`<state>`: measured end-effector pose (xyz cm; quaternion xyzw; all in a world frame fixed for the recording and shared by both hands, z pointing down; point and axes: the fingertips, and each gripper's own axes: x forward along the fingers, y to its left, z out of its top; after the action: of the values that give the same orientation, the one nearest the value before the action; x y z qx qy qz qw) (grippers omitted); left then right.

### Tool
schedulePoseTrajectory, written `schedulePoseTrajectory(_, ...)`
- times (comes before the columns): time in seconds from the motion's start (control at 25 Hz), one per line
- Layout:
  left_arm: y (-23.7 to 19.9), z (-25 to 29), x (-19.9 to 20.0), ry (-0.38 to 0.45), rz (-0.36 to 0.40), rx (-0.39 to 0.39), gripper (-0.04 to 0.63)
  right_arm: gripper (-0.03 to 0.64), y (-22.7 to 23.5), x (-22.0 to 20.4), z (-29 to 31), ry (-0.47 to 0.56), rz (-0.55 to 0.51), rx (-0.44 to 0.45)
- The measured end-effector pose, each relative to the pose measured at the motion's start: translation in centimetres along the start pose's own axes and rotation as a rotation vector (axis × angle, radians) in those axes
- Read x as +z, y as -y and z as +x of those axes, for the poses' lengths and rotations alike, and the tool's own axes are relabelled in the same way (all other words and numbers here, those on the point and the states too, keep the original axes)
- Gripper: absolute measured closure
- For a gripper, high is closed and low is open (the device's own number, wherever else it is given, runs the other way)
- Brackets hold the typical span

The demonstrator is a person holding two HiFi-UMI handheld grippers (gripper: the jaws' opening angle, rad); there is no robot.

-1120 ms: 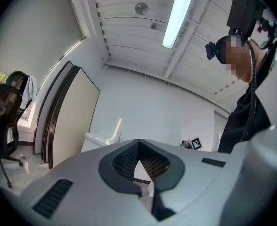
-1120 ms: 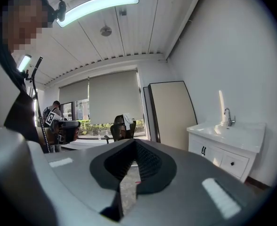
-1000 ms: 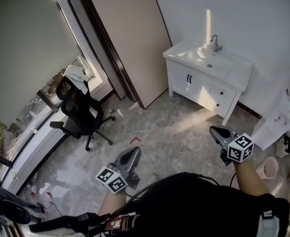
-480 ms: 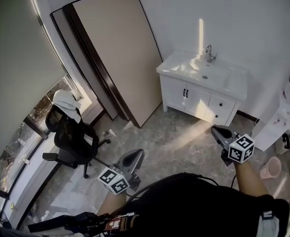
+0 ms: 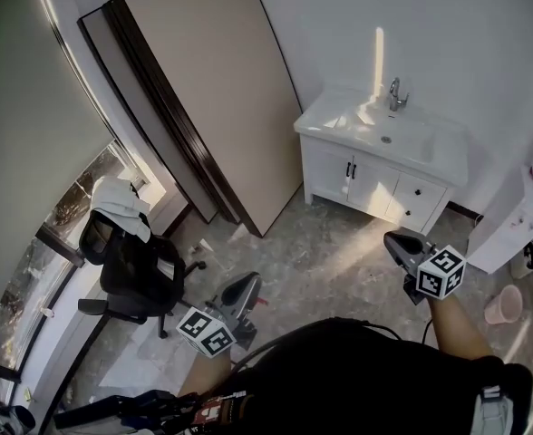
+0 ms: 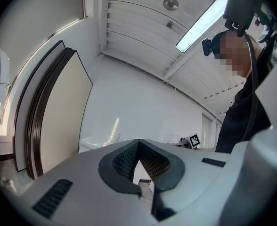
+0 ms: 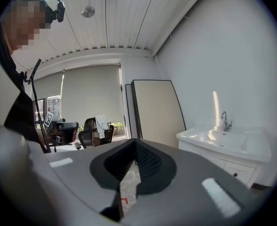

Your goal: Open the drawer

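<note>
The left gripper [image 5: 246, 285] hangs low over the floor [image 5: 339, 252], well apart from the vanity [image 5: 325, 166], its jaws closed on nothing. The drawer [image 5: 428, 188] sits at the right end of the vanity's front, under the sink [image 5: 402, 134], seemingly one of two stacked there, each with a small dark knob [image 5: 417, 192]. I judge it a light, stiff painted front on runners that should slide straight out with a level pull. The knob is the only hold, small and likely slick, so a gripper must open and pinch it squarely. The right gripper [image 5: 396, 241], nearer the drawer yet well apart from it, is also closed and empty. Only the head view shows both knobs and the doors [image 5: 348, 170] beside them. The right gripper view catches the vanity's [image 7: 223, 142] top and a strip of front with one dark knob, which one I cannot tell. The left gripper view shows the vanity faintly past a leaning panel [image 6: 58, 121].
</note>
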<state>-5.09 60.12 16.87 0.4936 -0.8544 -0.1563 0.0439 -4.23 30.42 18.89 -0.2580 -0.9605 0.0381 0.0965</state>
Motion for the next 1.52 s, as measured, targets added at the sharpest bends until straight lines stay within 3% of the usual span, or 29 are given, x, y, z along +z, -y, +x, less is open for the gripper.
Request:
schedulePoseTrajectory(0.36,-6.4,6.4,0.8,0.0,-0.001,0.06,0.604,0.615,7.2,0.8,7.4,-0.009,0.015,0.055)
schedulePoseTrajectory(0.68,-10.5,18.0,2.8,0.041,0.025,0.128,0.604,0.615,19.3,5.3,14.5,-0.009,-0.025,0.147)
schedulePoseTrajectory(0.96,-14.1,27.8,2.9,0.058,-0.002,0.162,0.604,0.615,28.5,7.5,19.6,-0.012,-0.047,0.205)
schedulePoseTrajectory(1.32,-20.6,35.4,3.6,0.021,-0.003,0.134,0.604,0.615,36.9,7.7,24.3,-0.024,-0.005,0.135)
schedulePoseTrajectory(1.52,-26.9,39.6,4.6,0.003,-0.015,0.049,0.604,0.615,40.2,8.4,28.8,-0.012,0.017,0.049)
